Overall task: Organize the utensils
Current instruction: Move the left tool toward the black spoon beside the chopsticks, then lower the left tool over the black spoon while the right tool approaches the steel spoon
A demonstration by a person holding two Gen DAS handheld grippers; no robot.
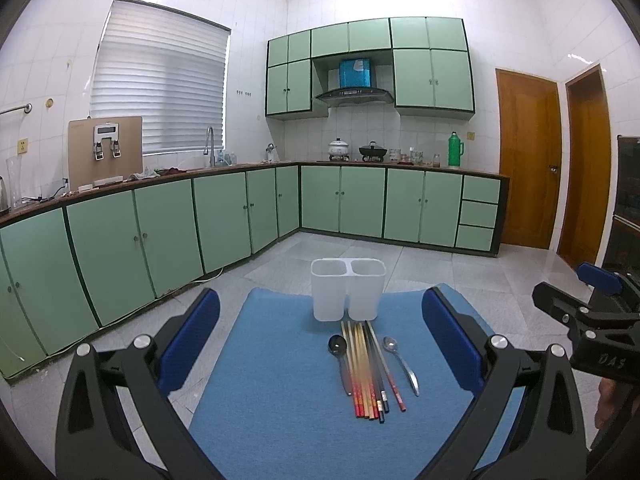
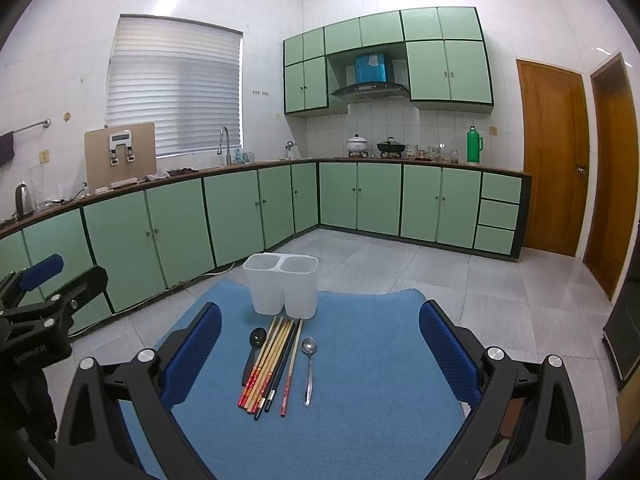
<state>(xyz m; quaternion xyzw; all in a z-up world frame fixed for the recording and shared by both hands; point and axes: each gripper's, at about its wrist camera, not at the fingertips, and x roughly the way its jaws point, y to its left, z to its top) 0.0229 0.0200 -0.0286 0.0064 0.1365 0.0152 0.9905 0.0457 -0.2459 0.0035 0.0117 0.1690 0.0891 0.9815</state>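
Observation:
A white two-compartment holder (image 1: 347, 294) (image 2: 282, 290) stands empty at the far end of a blue mat (image 1: 272, 380) (image 2: 360, 380). In front of it lie several chopsticks (image 1: 366, 368) (image 2: 272, 364) in a bundle, with a black spoon (image 1: 339, 356) (image 2: 253, 350) on their left and a silver spoon (image 1: 400, 360) (image 2: 309, 364) on their right. My left gripper (image 1: 320, 340) is open and empty, above the mat's near end. My right gripper (image 2: 320, 340) is open and empty too, beside it; it also shows at the right edge of the left wrist view (image 1: 592, 304).
The mat covers a small table over a grey tiled floor (image 1: 460, 272). Green base cabinets (image 1: 160, 232) run along the left and back walls. Wooden doors (image 1: 528, 160) stand at the right. A dark cabinet (image 1: 628, 208) is at the far right.

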